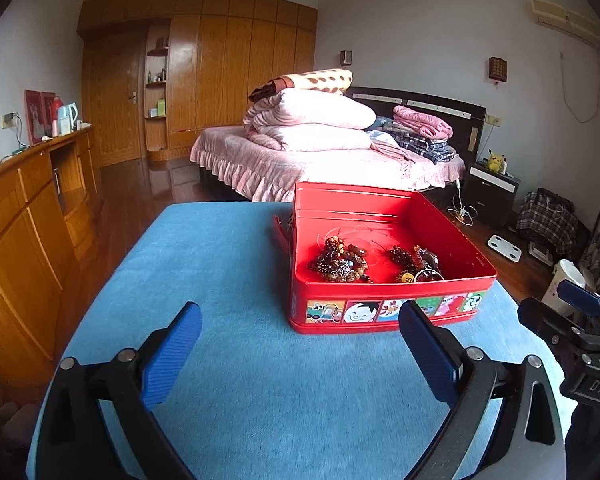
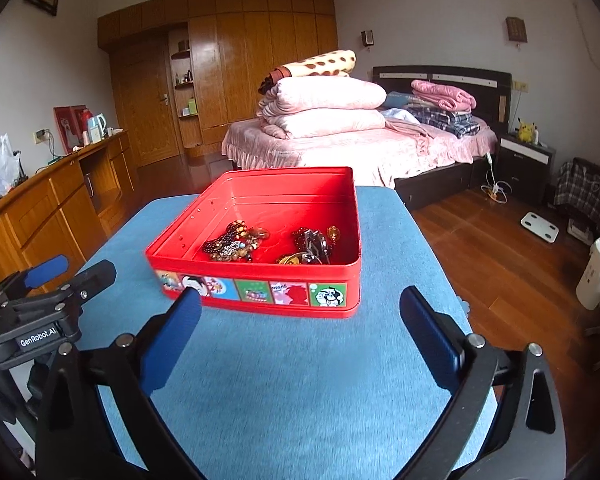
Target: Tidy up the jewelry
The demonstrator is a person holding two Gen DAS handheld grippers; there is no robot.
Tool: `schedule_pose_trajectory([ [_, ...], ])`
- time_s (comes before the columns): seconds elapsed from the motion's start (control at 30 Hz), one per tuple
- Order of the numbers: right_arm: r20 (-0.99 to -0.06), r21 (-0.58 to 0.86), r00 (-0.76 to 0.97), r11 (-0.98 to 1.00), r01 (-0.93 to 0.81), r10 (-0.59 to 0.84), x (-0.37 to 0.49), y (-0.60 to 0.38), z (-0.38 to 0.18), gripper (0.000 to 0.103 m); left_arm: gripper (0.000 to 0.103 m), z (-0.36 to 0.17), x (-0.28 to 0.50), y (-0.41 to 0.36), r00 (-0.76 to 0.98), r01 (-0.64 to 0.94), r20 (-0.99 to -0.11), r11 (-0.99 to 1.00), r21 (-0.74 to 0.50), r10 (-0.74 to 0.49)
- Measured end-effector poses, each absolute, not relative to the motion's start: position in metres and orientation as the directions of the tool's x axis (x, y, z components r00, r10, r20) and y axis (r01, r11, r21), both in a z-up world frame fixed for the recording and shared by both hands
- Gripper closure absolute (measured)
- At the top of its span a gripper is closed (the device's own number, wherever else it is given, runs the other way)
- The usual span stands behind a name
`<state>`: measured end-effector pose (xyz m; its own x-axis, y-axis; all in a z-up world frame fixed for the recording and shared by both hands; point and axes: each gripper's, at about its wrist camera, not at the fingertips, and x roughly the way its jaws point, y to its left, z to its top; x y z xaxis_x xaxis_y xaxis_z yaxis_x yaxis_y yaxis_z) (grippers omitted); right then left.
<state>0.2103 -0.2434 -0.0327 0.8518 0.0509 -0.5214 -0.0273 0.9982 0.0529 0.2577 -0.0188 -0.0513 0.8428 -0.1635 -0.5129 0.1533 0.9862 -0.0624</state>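
Both grippers, left gripper point(image 1: 300, 324) and right gripper point(image 2: 300, 308), are hanging wide open and empty over the blue table's point(image 1: 220, 400) near edge, jewelry point(image 2: 268, 242) lying in the red tin point(image 2: 256, 298) mid-table; task apparently finishing, no clear next move.

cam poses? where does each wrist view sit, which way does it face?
Left wrist: on the left tongs, looking forward and down over the blue table, red tin ahead-right; right tongs at the right edge.
Right wrist: on the right tongs, tin ahead-left; left tongs at the left edge.
Shared: tin, jewelry, bed.
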Motion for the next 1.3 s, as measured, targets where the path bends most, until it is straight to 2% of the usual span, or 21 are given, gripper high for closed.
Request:
schedule_pose_trajectory([
  [0.33,-0.436,0.048,0.898,0.998,-0.049,0.064,0.169,-0.245,-0.005,0.005,0.006,-0.027,0.212,-0.015,0.879,0.174,-0.441,0.983,-0.059,-0.183],
  [0.97,-0.235,0.003,0.968,0.996,-0.089,0.087,0.092,-0.228,0.054,0.005,0.006,0.027,0.133,0.0,0.955,0.172,-0.24,0.985,-0.031,-0.174],
  [1.3,-0.163,-0.021,0.982,0.995,-0.099,0.094,0.065,-0.225,0.073,0.005,0.006,0.045,0.105,0.002,0.973,0.167,-0.161,0.986,-0.008,-0.166],
])
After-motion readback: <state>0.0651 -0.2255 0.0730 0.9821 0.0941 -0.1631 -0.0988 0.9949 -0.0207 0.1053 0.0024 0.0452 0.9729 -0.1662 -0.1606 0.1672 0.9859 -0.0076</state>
